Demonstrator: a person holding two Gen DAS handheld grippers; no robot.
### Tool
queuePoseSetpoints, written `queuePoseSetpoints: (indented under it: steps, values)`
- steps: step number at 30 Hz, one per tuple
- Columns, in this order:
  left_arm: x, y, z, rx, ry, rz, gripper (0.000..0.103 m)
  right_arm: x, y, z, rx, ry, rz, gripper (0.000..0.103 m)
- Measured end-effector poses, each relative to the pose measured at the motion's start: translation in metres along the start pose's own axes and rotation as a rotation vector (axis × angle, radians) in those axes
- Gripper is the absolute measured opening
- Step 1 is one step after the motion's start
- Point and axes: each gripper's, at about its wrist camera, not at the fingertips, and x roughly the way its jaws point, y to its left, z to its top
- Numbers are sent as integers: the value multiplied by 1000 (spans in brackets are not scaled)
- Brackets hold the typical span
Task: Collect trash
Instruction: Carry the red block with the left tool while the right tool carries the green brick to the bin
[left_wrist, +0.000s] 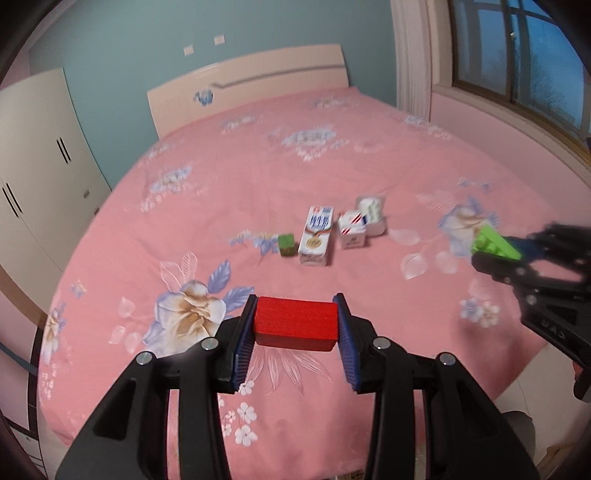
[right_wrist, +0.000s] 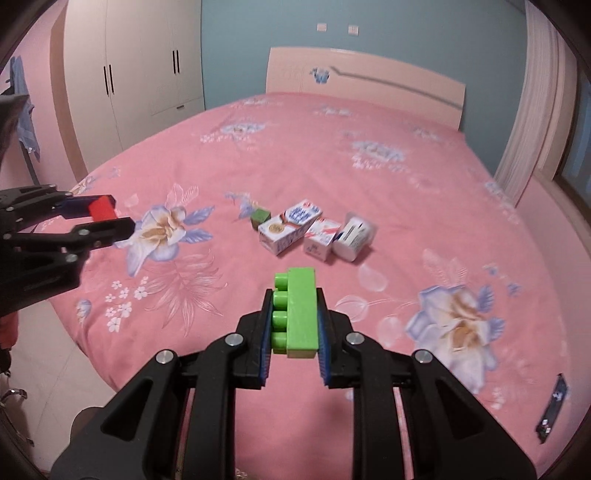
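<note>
My left gripper (left_wrist: 297, 325) is shut on a red block (left_wrist: 295, 328) and holds it above the pink bed; it also shows in the right wrist view (right_wrist: 110, 214) at far left. My right gripper (right_wrist: 293, 314) is shut on a green toy brick (right_wrist: 297, 314); it shows in the left wrist view (left_wrist: 495, 251) at right. Mid-bed lie a milk carton (left_wrist: 316, 236) (right_wrist: 290, 225), a small white carton (left_wrist: 352, 229) (right_wrist: 321, 238), a white cup (left_wrist: 373, 214) (right_wrist: 352, 234) on its side, and a small green cube (left_wrist: 287, 244) (right_wrist: 260, 218).
The pink floral bedspread (left_wrist: 258, 177) covers a large bed with a headboard (left_wrist: 251, 88). A wardrobe (right_wrist: 140, 74) stands at left, a window (left_wrist: 517, 55) and curtain at right. A dark flat object (right_wrist: 552, 410) lies near the bed's right edge.
</note>
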Motion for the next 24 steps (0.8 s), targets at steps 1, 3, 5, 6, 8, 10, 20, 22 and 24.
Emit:
queuePoseSetpoints:
  steps: [1,3,5,6,8,10,20,22,24]
  values:
    - [-8,-2,1,3,-10,1,42,-14,1,0,-7,-16,-8,22]
    - [-32,-8,0,10,-37,6,42,-33,2,0,-14,-37,-17,22]
    - [-49,-13,0,18,-56,10,42,-51,4,-1,-21,-58,-25,22]
    - [-57,-15,-1,22,-64,14,42,-58,4,-2,-24,-66,-27,22]
    - [-74,-20,-4,29,-81,18,42,-77,6,-4,-29,-82,-31,22]
    - [-88,-24,-8,33,-94,19,42,-94,8,-8,-36,-97,-37,22]
    - [-133,-40,-31,53,-125,26,42,-152,21,-30,-70,-136,-60,22]
    - [-137,-43,-38,60,-120,28,42,-158,24,-35,-75,-136,-57,22]
    - [-139,-47,-44,67,-111,29,42,-163,28,-42,-80,-135,-53,22]
